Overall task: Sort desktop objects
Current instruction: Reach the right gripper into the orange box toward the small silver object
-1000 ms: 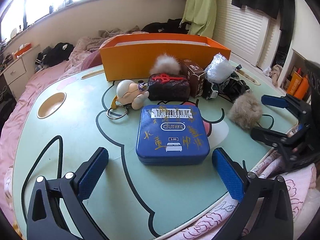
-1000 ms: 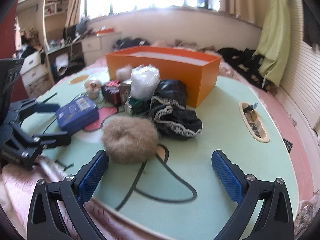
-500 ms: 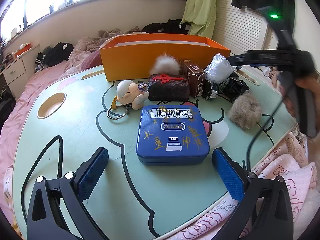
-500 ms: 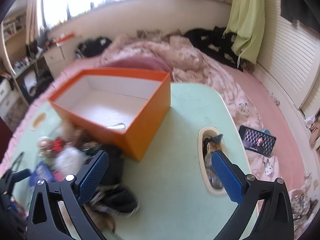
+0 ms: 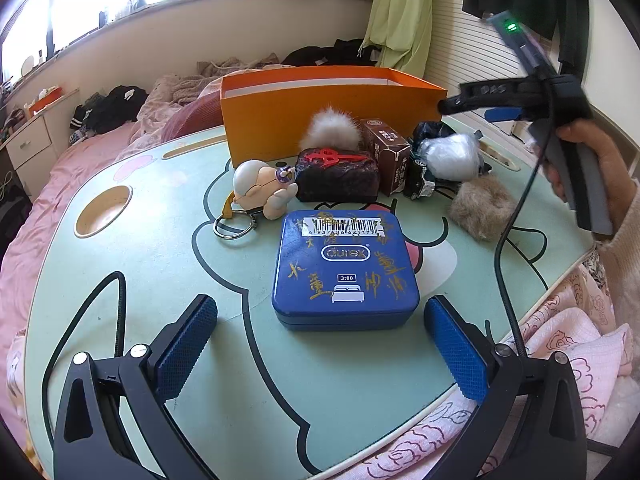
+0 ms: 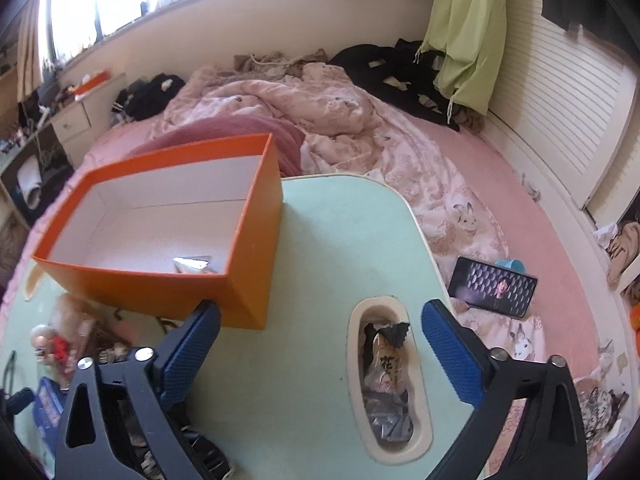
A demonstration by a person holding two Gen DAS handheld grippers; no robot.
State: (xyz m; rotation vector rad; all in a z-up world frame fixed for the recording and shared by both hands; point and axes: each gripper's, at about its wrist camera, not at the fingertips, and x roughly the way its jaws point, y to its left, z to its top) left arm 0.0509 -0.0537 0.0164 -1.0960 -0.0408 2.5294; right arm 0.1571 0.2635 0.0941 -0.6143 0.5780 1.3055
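Left gripper (image 5: 320, 344) stands wide, empty, just short of the blue square metal tin (image 5: 345, 268), which lies in front of the orange rectangular cardboard box (image 5: 320, 108). Right gripper (image 6: 320, 356), wide and slightly narrowing, holds nothing. Only its view shows the box's white interior, holding one small silvery packet (image 6: 192, 264).

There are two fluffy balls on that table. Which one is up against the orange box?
The white puff. It sits right against the orange box, behind the dark pouch. The brown puff lies apart, out on the open table toward the right.
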